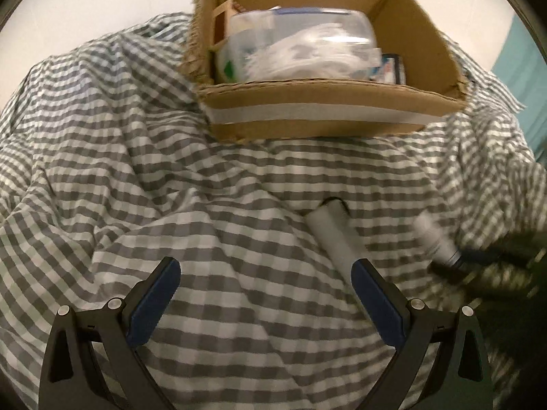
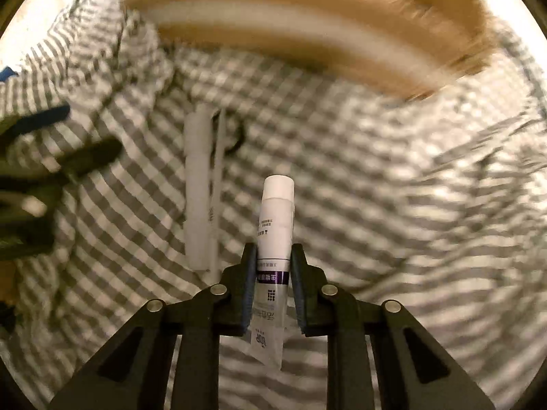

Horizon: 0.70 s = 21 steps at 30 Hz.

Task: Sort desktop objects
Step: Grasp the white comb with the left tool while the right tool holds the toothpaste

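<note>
Right gripper (image 2: pixel 273 256): clamped tight on a white tube (image 2: pixel 275 235), purple band near its lower part, white cap pointing forward, crimped end trailing back between the jaws.
Tube position: held clear above the checked cloth (image 2: pixel 376 171), short of the cardboard box (image 2: pixel 307 27); the same tube is glimpsed, blurred, at the right of the left wrist view (image 1: pixel 436 239).
Left gripper (image 1: pixel 265 266): jaws spread wide, nothing held between the blue pads, only cloth seen below them.
White cylinder (image 1: pixel 333 235): lying on the cloth, its near end just beside the left gripper's right finger (image 1: pixel 374 294); whether the two touch cannot be told. In the right wrist view it is seen as a long white stick (image 2: pixel 198 188) to the left of the held tube.
Cardboard box: open-topped, standing on the cloth at the far side (image 1: pixel 324 109), a pale tape strip along its near wall.
Box contents: a clear plastic pack (image 1: pixel 301 48) filling most of it, a small wooden frame (image 1: pixel 222 24) at the left wall, a dark-edged item at the right corner, too blurred to name.
Surface: grey-and-white checked cloth (image 1: pixel 136 171), heavily rumpled.
</note>
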### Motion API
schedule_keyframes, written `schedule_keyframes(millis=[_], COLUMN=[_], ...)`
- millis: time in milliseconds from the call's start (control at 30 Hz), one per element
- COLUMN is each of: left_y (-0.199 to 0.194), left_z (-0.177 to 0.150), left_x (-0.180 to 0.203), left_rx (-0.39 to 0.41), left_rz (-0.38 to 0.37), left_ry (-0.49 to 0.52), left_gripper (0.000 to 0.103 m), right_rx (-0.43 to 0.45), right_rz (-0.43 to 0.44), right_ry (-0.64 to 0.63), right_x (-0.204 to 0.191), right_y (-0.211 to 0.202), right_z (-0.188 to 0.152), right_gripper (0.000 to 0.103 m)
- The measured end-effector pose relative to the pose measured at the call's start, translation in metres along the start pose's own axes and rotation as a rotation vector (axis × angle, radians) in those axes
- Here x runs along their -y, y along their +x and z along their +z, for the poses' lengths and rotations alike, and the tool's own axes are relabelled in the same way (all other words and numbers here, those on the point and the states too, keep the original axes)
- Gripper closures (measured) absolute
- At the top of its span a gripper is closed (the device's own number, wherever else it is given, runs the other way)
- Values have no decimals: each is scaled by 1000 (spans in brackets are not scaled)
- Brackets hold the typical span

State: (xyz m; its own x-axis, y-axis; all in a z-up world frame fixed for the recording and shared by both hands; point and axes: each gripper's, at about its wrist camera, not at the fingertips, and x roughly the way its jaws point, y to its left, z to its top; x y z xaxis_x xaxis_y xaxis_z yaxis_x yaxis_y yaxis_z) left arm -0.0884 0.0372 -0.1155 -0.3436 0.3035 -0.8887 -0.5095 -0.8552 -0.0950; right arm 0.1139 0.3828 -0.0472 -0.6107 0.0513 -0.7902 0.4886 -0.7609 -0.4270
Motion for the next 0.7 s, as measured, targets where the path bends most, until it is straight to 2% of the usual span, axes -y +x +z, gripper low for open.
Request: schedule_keyframes(millis=[133,167,200,300,433,467,500,567,700], left_y=[-4,-4,-3,4,20,25,28,34,39], left_z=[-2,-2,-2,2,5,6,5,3,-2], left_x=[24,29,34,45,50,51,52,55,74], left_rx=[17,21,24,22,-4,-18,-30,-45,-65], left_rz=[-54,-58,-66,-87,-76,-80,-84,-85,-140], left_ry=[66,83,98,113,84,69,57,39,70], left_gripper=[1,1,2,7,20,27,38,46,46], right_rx=[89,113,122,153,175,176,176,162,171], right_rz=[-3,-3,-2,7,70,79,86,94,130], right_ry=[14,13,6,-20,-29,-25,-25,-39,-61], right_x=[32,29,14,23,34,35,35,38,42], right_y=[-60,-74,-80,-100,-106,-102,-101,-92,-90], right_z=[6,7,26,38,34,34,34,36,37], right_gripper=[84,84,84,84,84,84,84,84,84])
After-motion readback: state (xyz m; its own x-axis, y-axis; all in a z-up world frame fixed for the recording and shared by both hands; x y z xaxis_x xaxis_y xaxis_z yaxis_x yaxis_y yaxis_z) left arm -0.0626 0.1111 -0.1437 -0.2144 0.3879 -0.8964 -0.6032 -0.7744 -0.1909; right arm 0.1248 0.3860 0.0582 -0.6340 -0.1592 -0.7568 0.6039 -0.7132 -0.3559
